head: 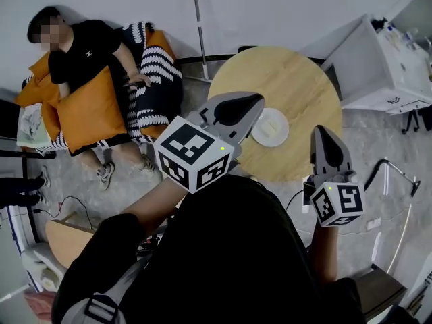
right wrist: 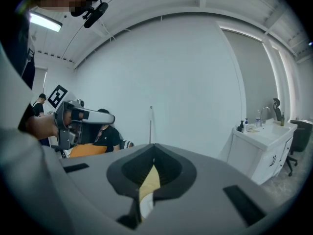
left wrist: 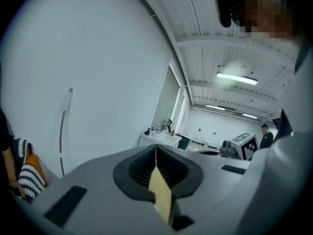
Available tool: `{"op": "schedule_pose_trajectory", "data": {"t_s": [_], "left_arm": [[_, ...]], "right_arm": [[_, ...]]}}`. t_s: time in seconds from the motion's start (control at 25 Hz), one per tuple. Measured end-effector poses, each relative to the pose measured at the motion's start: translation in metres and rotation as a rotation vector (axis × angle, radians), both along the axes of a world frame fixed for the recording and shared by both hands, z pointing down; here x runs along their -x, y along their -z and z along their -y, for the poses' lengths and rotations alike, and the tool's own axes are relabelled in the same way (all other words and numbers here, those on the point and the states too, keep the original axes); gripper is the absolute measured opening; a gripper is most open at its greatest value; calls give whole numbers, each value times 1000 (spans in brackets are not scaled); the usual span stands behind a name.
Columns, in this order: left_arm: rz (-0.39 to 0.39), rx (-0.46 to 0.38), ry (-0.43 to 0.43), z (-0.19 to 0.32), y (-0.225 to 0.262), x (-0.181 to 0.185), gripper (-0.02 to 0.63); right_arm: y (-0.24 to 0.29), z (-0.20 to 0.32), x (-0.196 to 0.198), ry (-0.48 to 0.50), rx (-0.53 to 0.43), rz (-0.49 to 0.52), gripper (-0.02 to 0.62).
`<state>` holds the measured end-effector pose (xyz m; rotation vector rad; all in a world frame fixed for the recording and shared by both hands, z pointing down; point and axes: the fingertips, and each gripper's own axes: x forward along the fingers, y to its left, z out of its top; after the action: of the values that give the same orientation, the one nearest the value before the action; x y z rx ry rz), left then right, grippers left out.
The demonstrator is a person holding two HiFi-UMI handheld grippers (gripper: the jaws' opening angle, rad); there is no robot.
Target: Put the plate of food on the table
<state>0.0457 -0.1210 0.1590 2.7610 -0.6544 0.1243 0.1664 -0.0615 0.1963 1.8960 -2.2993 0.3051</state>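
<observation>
A white plate [head: 270,127] with pale food on it rests on the round wooden table [head: 297,79], near its front edge. My left gripper [head: 258,100] is held high over the table's left side, just left of the plate, with its jaws together and nothing in them. My right gripper [head: 319,131] is raised to the right of the plate, also shut and empty. In the left gripper view the jaws of the left gripper [left wrist: 156,148] meet at a line. The right gripper view shows the right gripper [right wrist: 153,146] closed the same way.
A person [head: 88,52] sits among orange and striped cushions at the left. A white cabinet [head: 378,66] with bottles stands right of the table. A metal pole [head: 199,25] rises behind the table. Cables and a wooden board [head: 67,238] lie on the floor at lower left.
</observation>
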Motion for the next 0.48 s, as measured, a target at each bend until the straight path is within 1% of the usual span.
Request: {"op": "schedule_pose_trajectory", "data": {"t_s": [0.24, 0.48], "left_arm": [[6, -16, -8, 1, 5, -5, 11], [13, -10, 2, 6, 2, -3, 12]], "right_arm": [[3, 3, 0, 15, -14, -1, 8], [2, 8, 1, 26, -12, -4, 9]]}}
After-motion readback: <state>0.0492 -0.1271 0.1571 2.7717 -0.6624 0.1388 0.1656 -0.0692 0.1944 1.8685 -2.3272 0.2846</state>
